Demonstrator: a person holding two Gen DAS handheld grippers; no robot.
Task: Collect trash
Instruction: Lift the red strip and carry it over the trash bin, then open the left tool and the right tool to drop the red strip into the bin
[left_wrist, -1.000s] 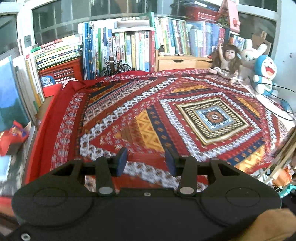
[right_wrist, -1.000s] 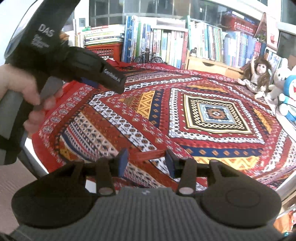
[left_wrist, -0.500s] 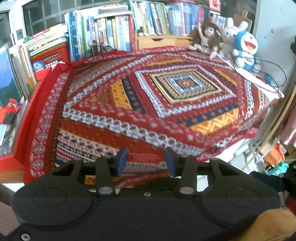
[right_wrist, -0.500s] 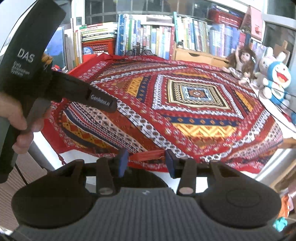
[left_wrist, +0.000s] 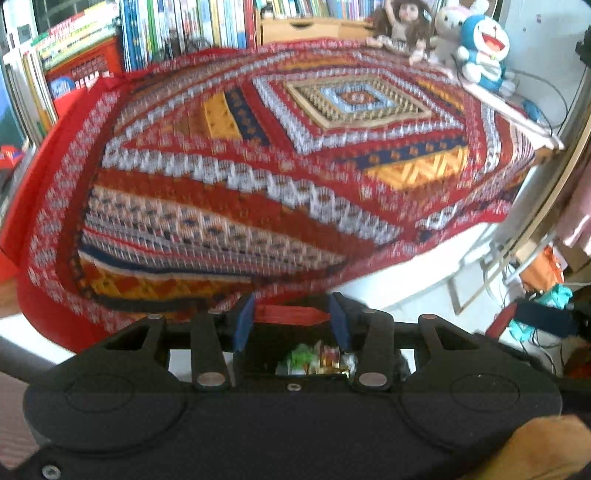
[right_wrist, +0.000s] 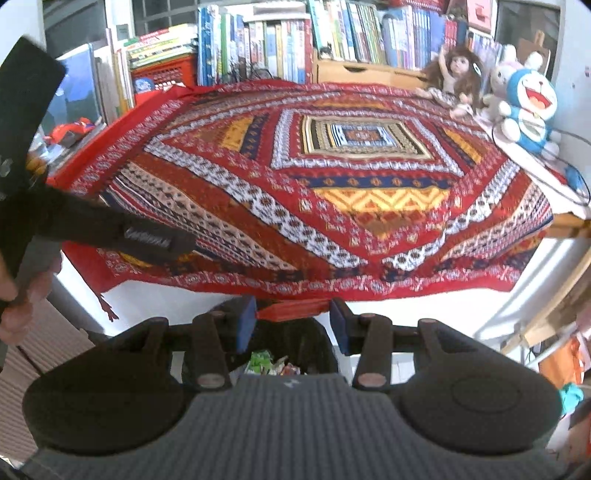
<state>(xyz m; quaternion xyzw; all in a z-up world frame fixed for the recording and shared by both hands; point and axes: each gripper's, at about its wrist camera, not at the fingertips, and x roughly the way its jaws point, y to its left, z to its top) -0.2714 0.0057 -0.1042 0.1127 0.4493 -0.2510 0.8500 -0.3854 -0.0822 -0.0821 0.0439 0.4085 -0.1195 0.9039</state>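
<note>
Left hand-held gripper (left_wrist: 291, 321): partly open, blue pads clamped on the two ends of a flat red wrapper (left_wrist: 291, 316) stretched straight across the gap. Hanging past the near edge of the bench (left_wrist: 424, 273), which wears a red patterned cloth (left_wrist: 258, 177). Directly below the fingers, a black trash bin (left_wrist: 258, 354) with crumpled green and red wrappers (left_wrist: 317, 360) inside.

Right hand-held gripper (right_wrist: 292, 320): likewise partly open, pads pressed on either end of a flat red packet (right_wrist: 292, 309), held level just off the bench's front edge. Beneath it the same black bin, litter (right_wrist: 271, 363) visible at the bottom. At far left of the right wrist view, the other gripper's black body (right_wrist: 122, 229) and part of the hand (right_wrist: 22, 295) gripping it.

Behind the bench: rows of books (right_wrist: 258, 48), a doll (right_wrist: 456, 79), a blue plush toy (right_wrist: 530, 107).
</note>
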